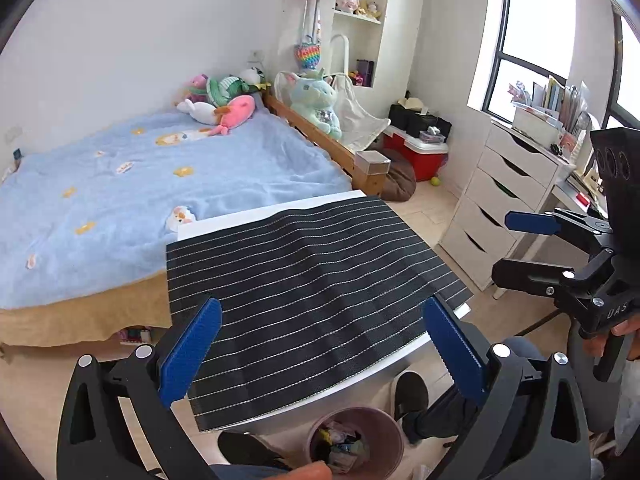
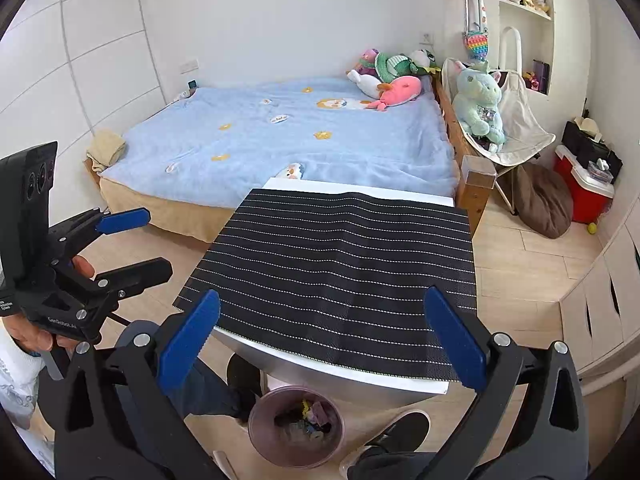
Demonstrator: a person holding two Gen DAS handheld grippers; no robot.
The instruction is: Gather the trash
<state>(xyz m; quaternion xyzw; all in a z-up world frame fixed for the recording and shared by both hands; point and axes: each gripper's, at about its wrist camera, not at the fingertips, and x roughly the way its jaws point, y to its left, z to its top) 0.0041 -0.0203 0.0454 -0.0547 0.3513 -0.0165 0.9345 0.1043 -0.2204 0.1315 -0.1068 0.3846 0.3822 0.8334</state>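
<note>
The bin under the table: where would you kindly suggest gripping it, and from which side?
Probably pinch the bin's upright rim from above, one finger inside and one outside, on the side away from the table. It stands open-topped, with trash only low inside.

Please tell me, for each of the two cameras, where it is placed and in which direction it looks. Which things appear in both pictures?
Left wrist view: sits on the left gripper, looks forward and down over the striped mat toward the bed; the right gripper and a shoe show.
Right wrist view: sits on the right gripper, faces the same way; the left gripper and its hand show.
Shared: mat, bed, trash bin, white table, both grippers open and empty.
</note>
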